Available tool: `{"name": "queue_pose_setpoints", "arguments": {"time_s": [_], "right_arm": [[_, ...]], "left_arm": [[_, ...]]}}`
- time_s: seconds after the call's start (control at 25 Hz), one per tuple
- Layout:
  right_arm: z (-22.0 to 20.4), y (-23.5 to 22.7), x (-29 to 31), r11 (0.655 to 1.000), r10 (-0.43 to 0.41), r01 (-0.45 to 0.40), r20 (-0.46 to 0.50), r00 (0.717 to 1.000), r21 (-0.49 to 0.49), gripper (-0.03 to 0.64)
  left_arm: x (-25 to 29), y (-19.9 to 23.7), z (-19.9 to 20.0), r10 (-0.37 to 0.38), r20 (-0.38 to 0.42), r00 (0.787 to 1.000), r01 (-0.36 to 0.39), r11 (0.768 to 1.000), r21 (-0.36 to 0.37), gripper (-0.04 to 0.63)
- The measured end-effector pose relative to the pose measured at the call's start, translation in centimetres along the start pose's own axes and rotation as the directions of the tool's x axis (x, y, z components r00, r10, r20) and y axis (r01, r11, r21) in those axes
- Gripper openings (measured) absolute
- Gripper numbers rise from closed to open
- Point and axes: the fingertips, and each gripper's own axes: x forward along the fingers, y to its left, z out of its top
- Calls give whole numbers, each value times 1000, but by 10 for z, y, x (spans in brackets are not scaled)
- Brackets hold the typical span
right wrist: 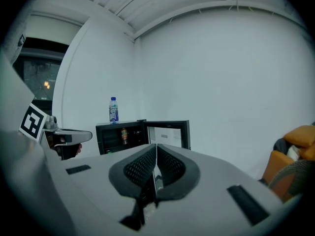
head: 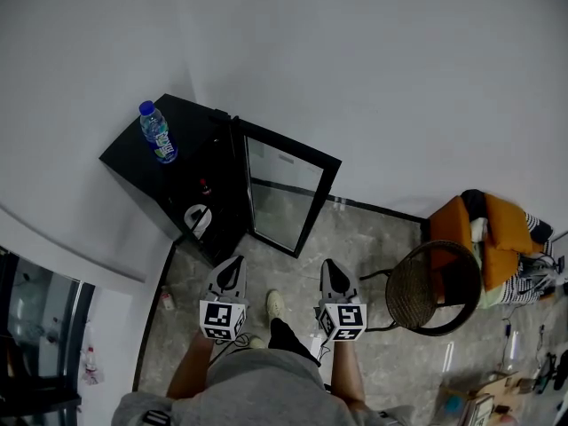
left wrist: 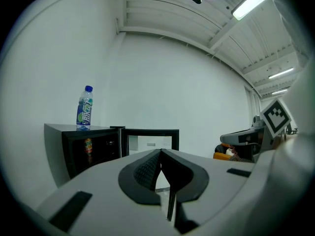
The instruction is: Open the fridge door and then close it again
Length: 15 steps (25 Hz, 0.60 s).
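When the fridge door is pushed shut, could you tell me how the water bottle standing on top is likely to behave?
The water bottle stands upright, tall and narrow, so slamming the door might wobble or tip it. Its round body would likely roll across the flat fridge top. It looks like plastic, so probably not fragile.
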Motion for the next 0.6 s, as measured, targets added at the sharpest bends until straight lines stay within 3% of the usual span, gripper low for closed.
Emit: {"name": "queue_pose_setpoints", "arguments": {"time_s": [0.6], "right_arm": [[-1,28,-36,1000,6,-6,15,1000,-8,26]], "left_arm": [[-43,-7,4,-21,17,1000,20,1000,24,5]]}}
